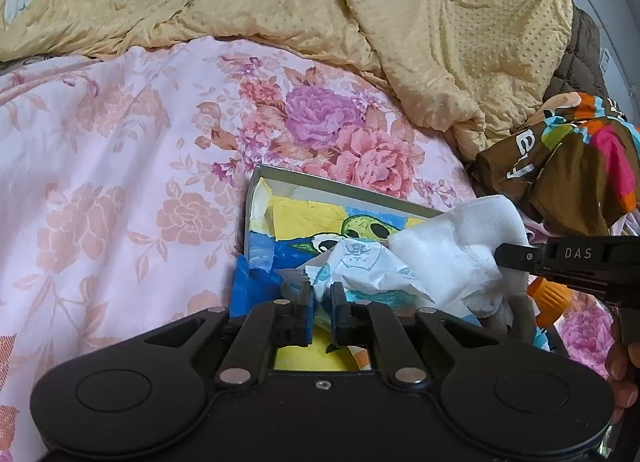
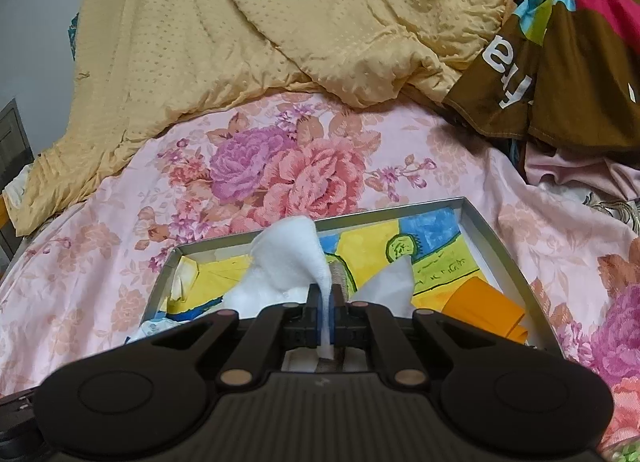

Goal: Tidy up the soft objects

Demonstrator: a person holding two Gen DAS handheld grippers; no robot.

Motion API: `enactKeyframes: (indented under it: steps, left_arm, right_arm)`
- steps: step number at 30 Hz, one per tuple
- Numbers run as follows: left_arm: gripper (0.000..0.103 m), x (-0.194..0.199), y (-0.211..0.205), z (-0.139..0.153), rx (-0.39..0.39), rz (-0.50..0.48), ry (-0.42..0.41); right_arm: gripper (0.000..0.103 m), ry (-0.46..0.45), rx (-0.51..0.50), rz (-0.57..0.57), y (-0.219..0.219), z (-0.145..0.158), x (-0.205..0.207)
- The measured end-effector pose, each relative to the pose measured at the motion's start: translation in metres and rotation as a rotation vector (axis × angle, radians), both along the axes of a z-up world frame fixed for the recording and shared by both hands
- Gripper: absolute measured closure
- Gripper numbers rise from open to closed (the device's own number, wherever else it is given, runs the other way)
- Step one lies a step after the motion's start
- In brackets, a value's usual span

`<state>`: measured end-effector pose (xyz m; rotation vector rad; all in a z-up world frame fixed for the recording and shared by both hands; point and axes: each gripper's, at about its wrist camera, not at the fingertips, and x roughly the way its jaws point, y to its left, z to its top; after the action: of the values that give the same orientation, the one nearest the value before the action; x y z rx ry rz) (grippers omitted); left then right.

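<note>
A shallow grey cardboard tray (image 2: 486, 240) lined with a bright yellow, blue and green cartoon drawing sits on the bed, on a pink floral bedsheet (image 1: 120, 166). A crumpled mustard-yellow dotted quilt (image 1: 440, 22) lies behind it, and a brown multicoloured printed cloth (image 2: 568, 62) lies to the right of the tray.

The right gripper (image 2: 328, 302) has its fingers clamped together on a fold of a soft white fleecy cloth (image 2: 288, 258). The cloth rises from the fingers and hangs over the tray interior. In the left wrist view the same white cloth (image 1: 452, 246) sits at the tray's right side, with the right gripper (image 1: 504, 256) entering from the right edge.

The left gripper (image 1: 322, 298) has its blue-padded fingers slightly apart, with a corner of a thin white printed paper sheet (image 1: 352, 266) between them; firm contact cannot be confirmed. An orange folded card (image 2: 484, 310) lies in the tray's right portion. A crumpled blue paper (image 1: 252, 282) lies at the tray's near-left corner.
</note>
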<state>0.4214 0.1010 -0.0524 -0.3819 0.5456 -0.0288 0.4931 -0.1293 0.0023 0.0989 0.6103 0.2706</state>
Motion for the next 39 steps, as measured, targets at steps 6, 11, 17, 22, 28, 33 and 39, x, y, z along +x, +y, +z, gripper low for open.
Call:
enactKeyframes:
  steps: [6, 11, 17, 22, 28, 33, 39]
  left_arm:
    - [0.084, -0.001, -0.001, 0.001, 0.004, 0.008, 0.013]
    - [0.064, -0.005, -0.002, 0.003, 0.014, 0.012, 0.013]
    - [0.048, -0.020, -0.005, 0.011, 0.045, 0.014, 0.011]
    - [0.032, -0.043, -0.010, 0.019, 0.067, 0.025, -0.006]
    - [0.018, -0.073, -0.016, 0.031, 0.097, 0.050, -0.019]
    - [0.006, -0.100, -0.020, 0.042, 0.122, 0.062, -0.042]
    - [0.001, -0.133, -0.028, 0.058, 0.141, 0.086, -0.072]
  right_arm:
    - [0.090, 0.013, 0.007, 0.000, -0.003, -0.002, 0.001]
    - [0.066, 0.011, -0.001, 0.017, -0.003, -0.004, -0.007]
    - [0.048, -0.004, -0.027, 0.044, -0.005, -0.002, -0.025]
    - [0.035, -0.041, -0.030, 0.063, -0.012, 0.003, -0.052]
    - [0.018, -0.073, -0.026, 0.068, -0.022, 0.011, -0.085]
    - [0.011, -0.102, -0.022, 0.065, -0.034, 0.020, -0.112]
    - [0.005, -0.138, -0.020, 0.060, -0.048, 0.027, -0.145]
